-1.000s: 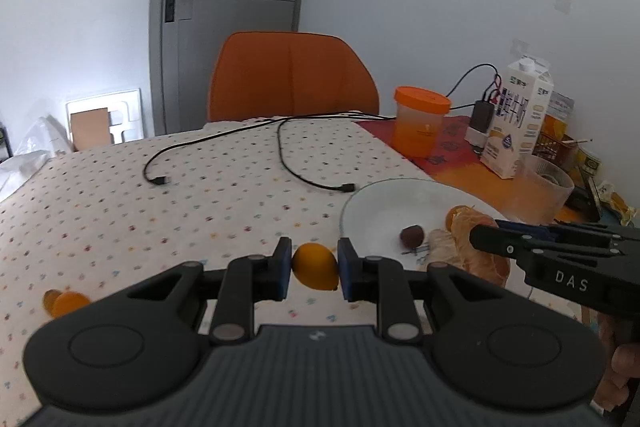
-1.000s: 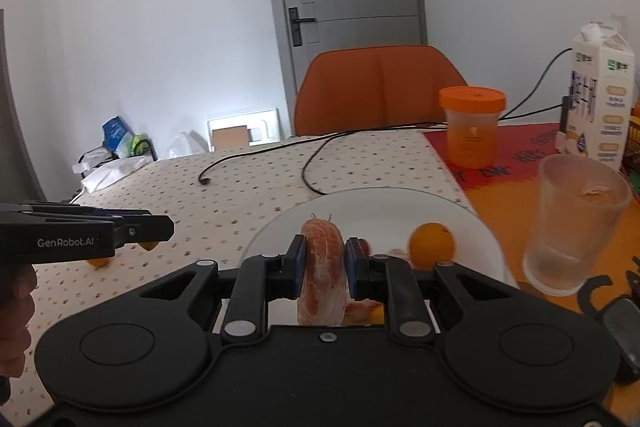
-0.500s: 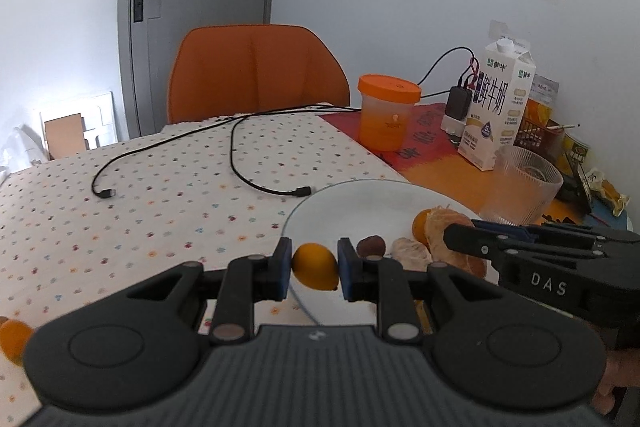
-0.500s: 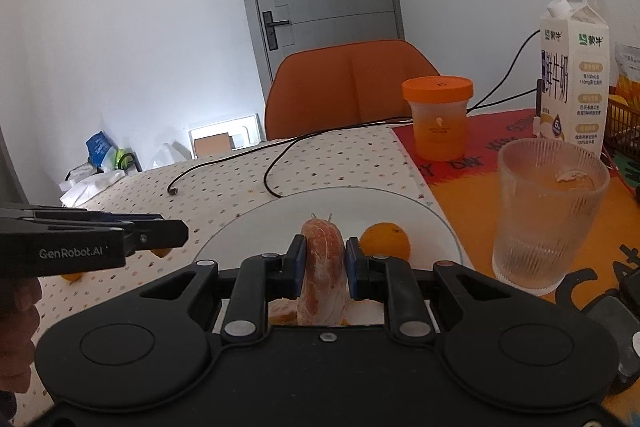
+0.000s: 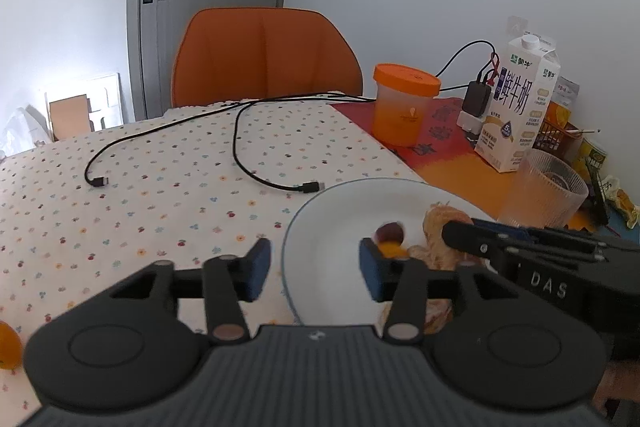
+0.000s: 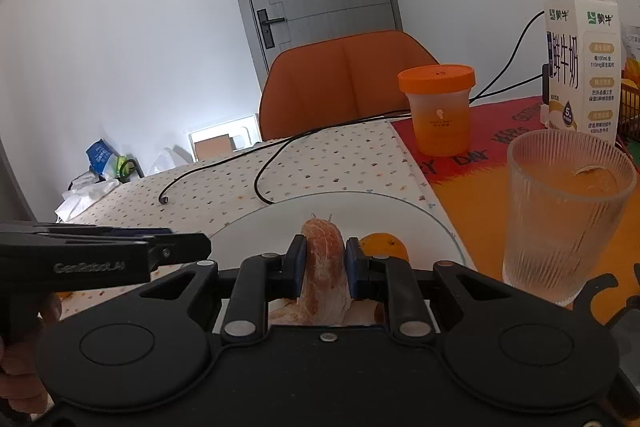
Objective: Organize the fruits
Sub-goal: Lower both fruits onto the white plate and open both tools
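Released since the earlier frame: the small orange fruit (image 5: pixel 390 249), formerly pinched in the left gripper (image 5: pixel 314 269), is now seen on the white plate (image 5: pixel 320 223).

Left wrist view: the jaws have just been opening and are parted, with nothing between them. The fruit is partly hidden behind the right pad, beside a dark round fruit (image 5: pixel 390 232). One orange fruit (image 5: pixel 8 345) is left on the table (image 5: pixel 160 187) at the left edge.

Right wrist view: a peeled citrus piece (image 6: pixel 323 259) is clamped in the right gripper (image 6: pixel 323 269), held over the plate (image 6: pixel 280 223). One delivery is judged complete; the peeled piece is not yet set down.
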Available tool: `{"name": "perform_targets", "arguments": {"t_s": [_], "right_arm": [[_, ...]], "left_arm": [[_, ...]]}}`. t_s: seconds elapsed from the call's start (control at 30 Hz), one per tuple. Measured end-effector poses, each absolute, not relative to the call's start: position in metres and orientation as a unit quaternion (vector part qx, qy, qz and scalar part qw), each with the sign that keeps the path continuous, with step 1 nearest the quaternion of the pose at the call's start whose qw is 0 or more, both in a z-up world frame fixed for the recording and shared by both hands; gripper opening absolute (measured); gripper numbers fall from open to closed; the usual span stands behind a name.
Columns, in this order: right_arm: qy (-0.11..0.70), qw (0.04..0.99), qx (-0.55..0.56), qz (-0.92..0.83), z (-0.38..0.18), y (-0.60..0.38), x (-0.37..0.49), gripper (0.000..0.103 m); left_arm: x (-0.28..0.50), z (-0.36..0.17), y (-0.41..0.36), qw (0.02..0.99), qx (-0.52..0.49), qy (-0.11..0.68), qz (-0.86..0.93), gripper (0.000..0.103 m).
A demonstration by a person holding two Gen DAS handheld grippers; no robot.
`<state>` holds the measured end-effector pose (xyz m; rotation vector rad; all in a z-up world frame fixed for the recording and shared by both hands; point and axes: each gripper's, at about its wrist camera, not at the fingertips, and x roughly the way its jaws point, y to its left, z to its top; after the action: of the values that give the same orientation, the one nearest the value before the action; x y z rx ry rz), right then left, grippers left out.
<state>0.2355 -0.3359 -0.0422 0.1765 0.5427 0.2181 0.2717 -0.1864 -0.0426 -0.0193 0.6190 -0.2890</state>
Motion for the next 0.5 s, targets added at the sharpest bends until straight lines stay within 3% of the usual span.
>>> {"name": "perform_targets", "arguments": {"t_s": [0.3,0.43,0.5], "right_arm": [[0.265,0.955,0.083,0.106,-0.040,-0.330,0.246,0.019],[0.263,0.954,0.081,0.121,-0.036,-0.320,0.248,0.019],[0.260,0.953,0.086,0.131,-0.034,-0.314,0.249,0.025]], "left_arm": [[0.263,-0.041,-0.158,0.945,-0.013,0.310,-0.105,0.081],[0.257,-0.042,-0.143,0.943,-0.021,0.319,-0.090,0.086],[0.254,-0.042,-0.135,0.942,-0.023,0.322,-0.086,0.090]]}}
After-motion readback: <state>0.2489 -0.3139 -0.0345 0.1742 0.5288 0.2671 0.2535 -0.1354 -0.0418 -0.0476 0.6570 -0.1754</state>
